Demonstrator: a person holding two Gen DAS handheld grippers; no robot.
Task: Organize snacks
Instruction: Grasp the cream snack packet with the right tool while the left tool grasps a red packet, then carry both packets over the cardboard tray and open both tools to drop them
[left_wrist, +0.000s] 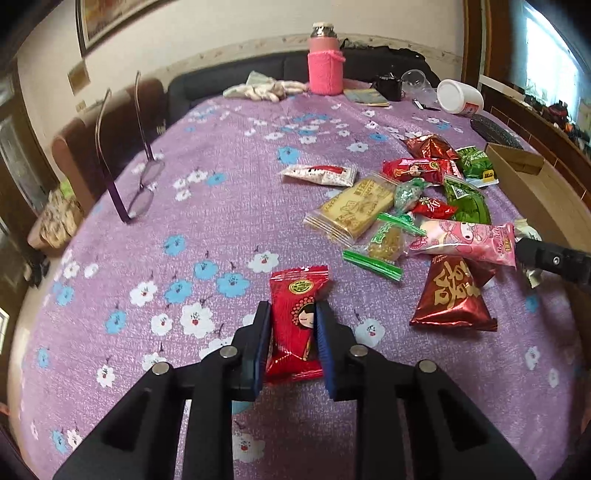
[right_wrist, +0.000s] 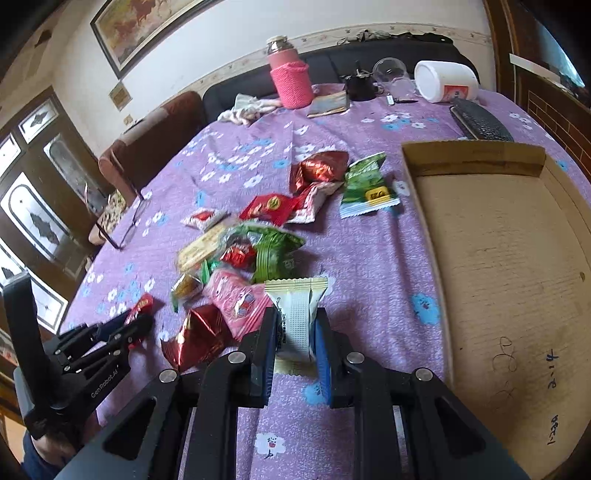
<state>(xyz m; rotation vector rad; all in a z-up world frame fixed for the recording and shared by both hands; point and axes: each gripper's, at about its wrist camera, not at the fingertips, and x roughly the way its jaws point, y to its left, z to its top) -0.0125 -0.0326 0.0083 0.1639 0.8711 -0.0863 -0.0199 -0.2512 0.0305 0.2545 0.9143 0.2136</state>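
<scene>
1. With both tools already closed on a snack each, the step in hand looks like pick-up — the carry to the cardboard box (right_wrist: 491, 258) is, as I judge it, not yet begun.
2. The left tool (left_wrist: 293, 314) has its blue pads pressed on the sides of a red packet (left_wrist: 295, 325) with a cartoon face; the packet seems to lie on the purple flowered surface (left_wrist: 184, 184), a little apart from the snack pile (left_wrist: 417, 206).
3. That red packet's long axis runs along the tool's fingers, its crimped top pointing away from the camera toward the far side of the surface.
4. The right tool (right_wrist: 295, 325) grips a white packet (right_wrist: 295, 317) just beside the pile's near edge, with the box well off to its right.
5. The white packet also lies lengthwise between the fingers — its serrated end points away from the camera.
6. The box appears empty, so sorting is probably at its start.
7. The next move likely calls for lifting each packet clear without dragging its neighbours, above all the pink wrapper (right_wrist: 236, 302) touching the right tool's left finger, then carrying over the box wall before letting go.
</scene>
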